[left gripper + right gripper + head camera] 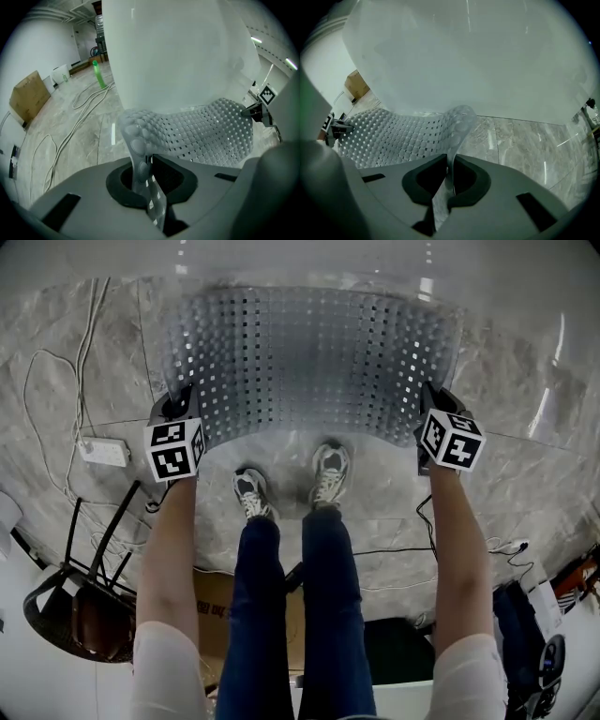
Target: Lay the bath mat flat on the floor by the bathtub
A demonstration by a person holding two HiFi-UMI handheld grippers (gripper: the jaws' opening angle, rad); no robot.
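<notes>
**A:** What have the grippers got?

**B:** The left gripper (pixel 145 174) is pinched tight on one near corner of the mat (pixel 201 136), and the perforated edge rises straight up out of its jaws. The right gripper (pixel 449 177) is clamped the same way on the other near corner.

**A:** Why hold it by both corners?

**B:** My guess is that it holds the sheet spread wide, so it can go down without a fold. In the head view the mat fills the upper centre. Its near edge is lifted between the grippers and its far edge reaches toward the tub (pixel 300 259) along the top. Whether that far edge already touches the floor (pixel 525 484) I cannot tell.

**A:** Is anything in the way?

**B:** The person's shoes (pixel 328 472) are. They stand at the centre, just below the raised edge, about where that edge would land. At the left of the head view a power strip (pixel 103 452) and its cable (pixel 47 399) lie near the left gripper, beside the mat's path. A box (pixel 28 96) and a green bottle (pixel 98 75) sit at the upper left of the left gripper view, well apart.
</notes>
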